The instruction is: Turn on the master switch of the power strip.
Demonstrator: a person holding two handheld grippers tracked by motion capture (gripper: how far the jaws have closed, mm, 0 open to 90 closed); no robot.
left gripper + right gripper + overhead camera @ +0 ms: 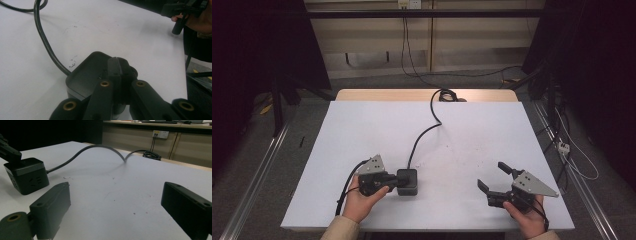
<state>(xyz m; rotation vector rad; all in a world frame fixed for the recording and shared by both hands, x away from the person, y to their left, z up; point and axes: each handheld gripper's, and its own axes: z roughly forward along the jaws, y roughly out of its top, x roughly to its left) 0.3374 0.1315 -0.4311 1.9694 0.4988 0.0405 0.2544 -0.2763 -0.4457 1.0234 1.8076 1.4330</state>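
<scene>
A black cube-shaped power socket (408, 181) (85, 75) (26, 175) stands on the white table top (472, 130) near its front edge. Its thick black cable (424, 132) (45, 40) (100, 147) arcs away to the far edge. My left gripper (394, 181) (117, 65) is shut, jaws pressed together with nothing between them, and its tips rest against the cube's top at its left side. My right gripper (492, 175) (115, 195) is held low at the front right, jaws wide open and empty, pointing toward the cube.
The cable ends in a coil (447, 95) (151, 155) at the table's far edge, below a wall socket (408, 4) (160, 134). Metal rails (257, 175) run along the floor on both sides. Loose cables and a power strip (563, 146) lie on the floor at right.
</scene>
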